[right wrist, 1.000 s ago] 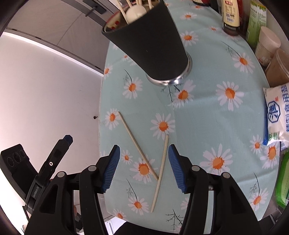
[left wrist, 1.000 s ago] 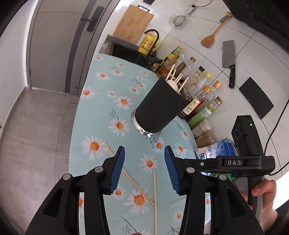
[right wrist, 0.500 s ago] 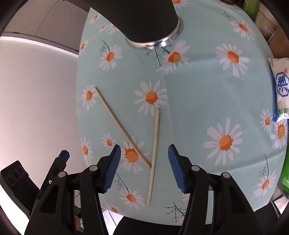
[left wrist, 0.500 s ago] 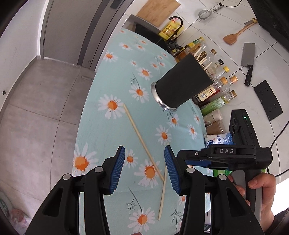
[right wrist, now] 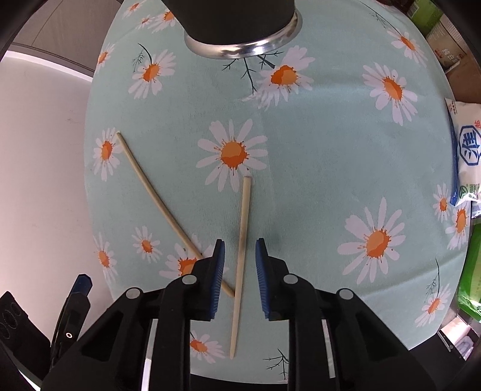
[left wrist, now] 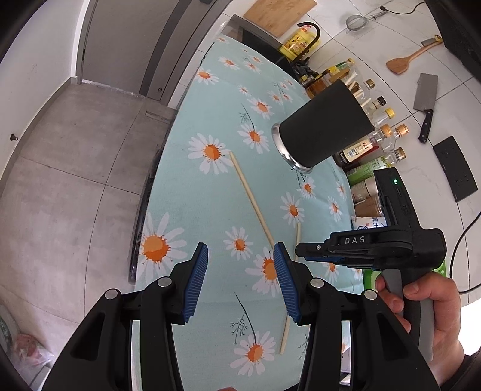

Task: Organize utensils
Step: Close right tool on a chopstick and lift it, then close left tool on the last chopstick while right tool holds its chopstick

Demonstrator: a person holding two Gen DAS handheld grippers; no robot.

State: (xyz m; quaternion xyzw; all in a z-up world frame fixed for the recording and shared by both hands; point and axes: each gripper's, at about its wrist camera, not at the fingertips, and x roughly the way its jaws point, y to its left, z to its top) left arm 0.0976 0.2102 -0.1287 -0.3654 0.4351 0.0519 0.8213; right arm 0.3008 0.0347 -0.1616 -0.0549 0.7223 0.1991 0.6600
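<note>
Right gripper (right wrist: 237, 270) lower, jaws closing around pale chopstick (right wrist: 242, 240)

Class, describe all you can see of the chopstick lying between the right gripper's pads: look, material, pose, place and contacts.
The chopstick is a slim, pale stick that looks like wood or bamboo, tapering toward its near end. It lies flat on the daisy-print tablecloth, pointing roughly toward the black utensil holder. A second chopstick angles in to meet it near the pads. The right gripper has just been closing around it, with gaps left on both sides.
</note>
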